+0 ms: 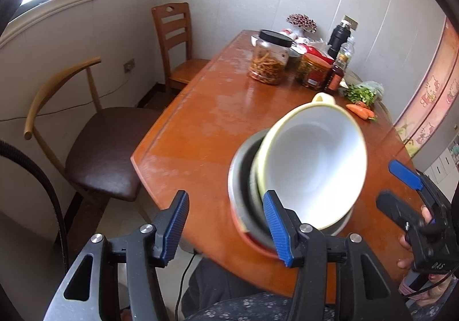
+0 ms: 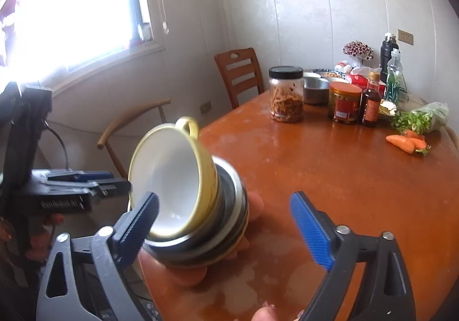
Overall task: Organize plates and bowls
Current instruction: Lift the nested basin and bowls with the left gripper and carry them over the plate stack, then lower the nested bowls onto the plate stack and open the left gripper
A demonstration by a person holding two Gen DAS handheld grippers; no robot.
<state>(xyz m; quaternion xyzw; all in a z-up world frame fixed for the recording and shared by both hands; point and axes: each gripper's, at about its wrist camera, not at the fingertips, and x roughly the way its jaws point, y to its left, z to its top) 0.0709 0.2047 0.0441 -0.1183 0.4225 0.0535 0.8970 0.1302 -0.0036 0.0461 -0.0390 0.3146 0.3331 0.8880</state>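
Yellow-rimmed cup (image 1: 312, 166) tips in steel bowl (image 1: 243, 177) stack at tabletop (image 1: 200, 120) edge, against left gripper (image 1: 226, 229) inner jaw; right gripper (image 2: 226, 232) equally close; both jaws apart, empty.

Yellow cup (image 1: 312, 166), white inside; orange-brown table (image 1: 218, 126)

left claw (image 1: 226, 229): jaws spread wide, blue pads (image 1: 175, 226) well apart, nothing gripped between them | right claw (image 2: 226, 232): jaws spread wide, nothing clamped | right hand (image 1: 416, 252): fingers wrapped round the right claw's handle | left hand: only blurred fingers seen, low at left in right wrist view
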